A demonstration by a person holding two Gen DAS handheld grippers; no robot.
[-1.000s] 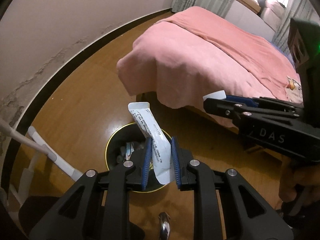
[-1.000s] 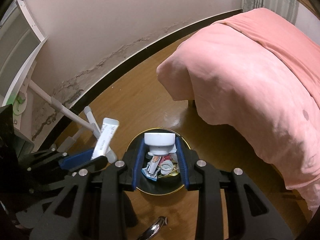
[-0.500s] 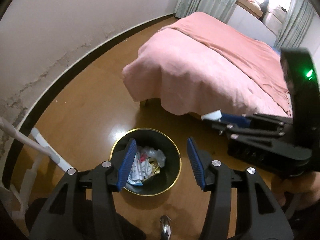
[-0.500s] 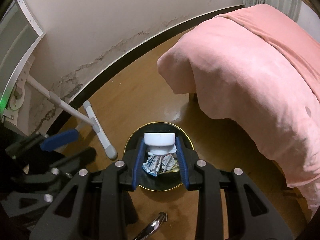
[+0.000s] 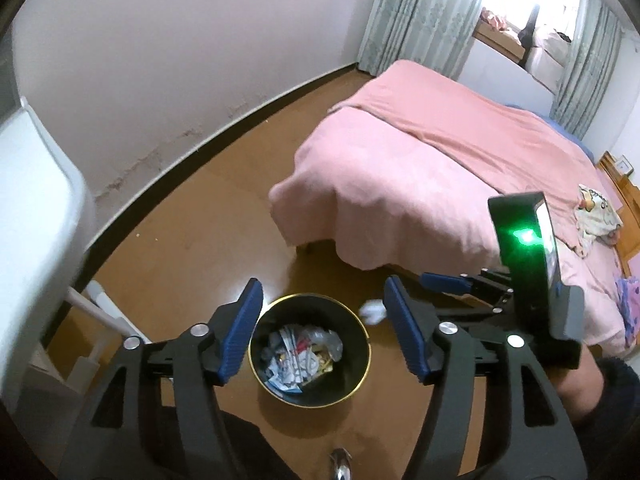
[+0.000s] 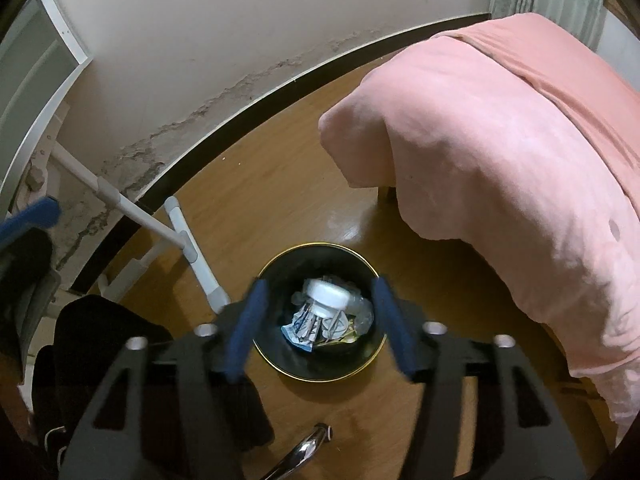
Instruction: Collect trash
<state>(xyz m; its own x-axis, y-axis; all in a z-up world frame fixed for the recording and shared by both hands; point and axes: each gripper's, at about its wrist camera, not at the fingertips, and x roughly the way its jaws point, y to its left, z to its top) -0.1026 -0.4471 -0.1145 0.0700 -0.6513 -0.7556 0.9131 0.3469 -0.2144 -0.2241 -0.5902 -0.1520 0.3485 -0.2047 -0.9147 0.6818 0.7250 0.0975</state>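
A black bin with a gold rim (image 5: 310, 295) stands on the wooden floor, holding crumpled wrappers (image 5: 300, 354). My left gripper (image 5: 320, 304) hangs above it, its jaws opening with nothing between them. In the right wrist view the bin (image 6: 320, 245) lies straight below my right gripper (image 6: 318, 292), whose blurred jaws are opening. A small white container (image 6: 326, 298) sits loose between them, free of both pads, over the bin's mouth. The left wrist view shows it as a white blur (image 5: 372, 312) at the bin's far rim.
A bed under a pink cover (image 5: 420, 184) stands right of the bin, with a few small items (image 5: 596, 216) on it. White frame legs (image 6: 188, 240) and a cracked wall lie to the left. Dark cloth (image 6: 100, 332) lies at the lower left.
My left gripper let the long white packet drop into the bin, opened wide and rose. My right gripper, shut on the white container until half a second ago, has opened and let it go.
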